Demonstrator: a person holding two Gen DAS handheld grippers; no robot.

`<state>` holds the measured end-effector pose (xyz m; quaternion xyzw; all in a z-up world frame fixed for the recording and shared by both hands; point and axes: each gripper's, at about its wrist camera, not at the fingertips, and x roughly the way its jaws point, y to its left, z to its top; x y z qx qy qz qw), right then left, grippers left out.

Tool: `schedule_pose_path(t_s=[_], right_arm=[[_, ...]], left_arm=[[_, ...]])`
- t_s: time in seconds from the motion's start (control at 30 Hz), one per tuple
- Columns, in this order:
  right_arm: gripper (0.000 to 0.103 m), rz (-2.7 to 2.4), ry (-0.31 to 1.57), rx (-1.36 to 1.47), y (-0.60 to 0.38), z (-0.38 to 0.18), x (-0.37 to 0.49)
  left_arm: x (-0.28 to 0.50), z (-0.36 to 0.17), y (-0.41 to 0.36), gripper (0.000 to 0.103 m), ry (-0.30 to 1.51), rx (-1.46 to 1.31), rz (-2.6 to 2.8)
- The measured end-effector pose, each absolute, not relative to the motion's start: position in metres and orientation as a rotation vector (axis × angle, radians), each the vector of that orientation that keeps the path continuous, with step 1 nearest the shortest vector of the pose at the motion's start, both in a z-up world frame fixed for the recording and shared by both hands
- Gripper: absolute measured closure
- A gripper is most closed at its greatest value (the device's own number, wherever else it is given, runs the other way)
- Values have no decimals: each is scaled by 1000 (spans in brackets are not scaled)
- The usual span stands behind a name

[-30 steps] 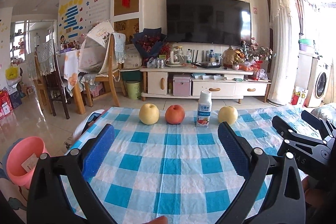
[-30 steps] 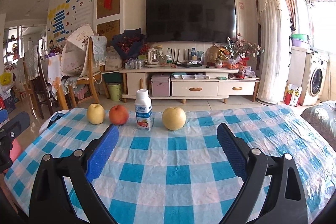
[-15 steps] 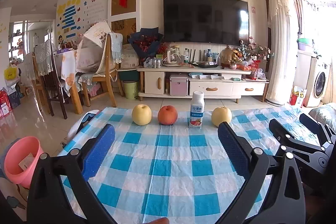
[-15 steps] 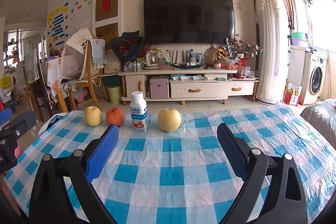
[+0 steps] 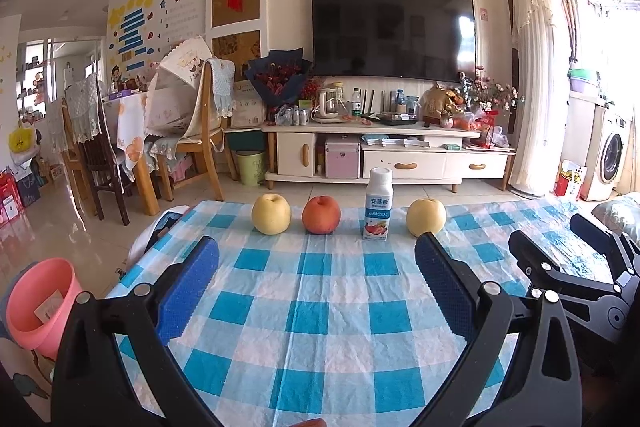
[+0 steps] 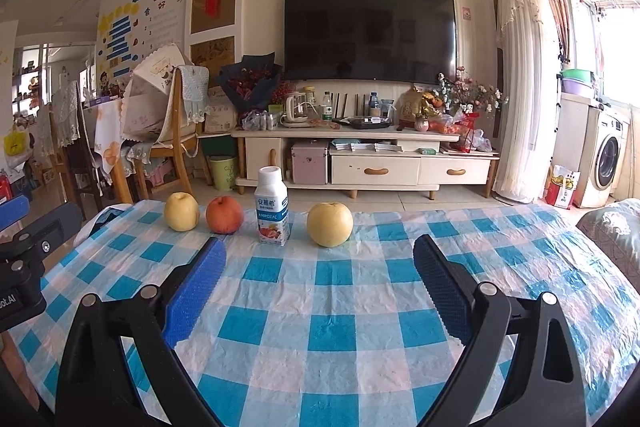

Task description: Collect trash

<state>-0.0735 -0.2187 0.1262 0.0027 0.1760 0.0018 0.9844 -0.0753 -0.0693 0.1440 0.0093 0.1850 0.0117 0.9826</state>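
Note:
A white yogurt bottle [image 5: 378, 203] with a blue label stands upright at the far edge of the checked table [image 5: 312, 307]; it also shows in the right wrist view [image 6: 273, 205]. A pink bin [image 5: 40, 301] stands on the floor left of the table. My left gripper [image 5: 316, 251] is open and empty, well short of the bottle. My right gripper [image 6: 318, 249] is open and empty, also short of it. Each gripper's body shows at the edge of the other's view.
Two yellow fruits [image 5: 271, 213] [image 5: 426, 217] and a red apple [image 5: 321, 215] stand in a row with the bottle. Beyond the table are a TV cabinet [image 5: 384, 155], chairs [image 5: 192, 131] at left and a washing machine [image 5: 610, 155] at right.
Both grippers have tilted and pulled back a little, so the row of fruit and the bottle sits lower and slightly farther in the views. Both stay open.

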Motion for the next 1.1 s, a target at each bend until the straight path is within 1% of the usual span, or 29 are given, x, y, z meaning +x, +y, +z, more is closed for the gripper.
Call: schedule_pose_path(t_s=[0.8,1.1], right_arm=[[9,28,368,-10,-208,113,-69],[9,43,406,-27,-204,100,-58]], left_arm=[[-67,136,-63,4,376,23,19],[-52,118,-59,4,400,16,14]])
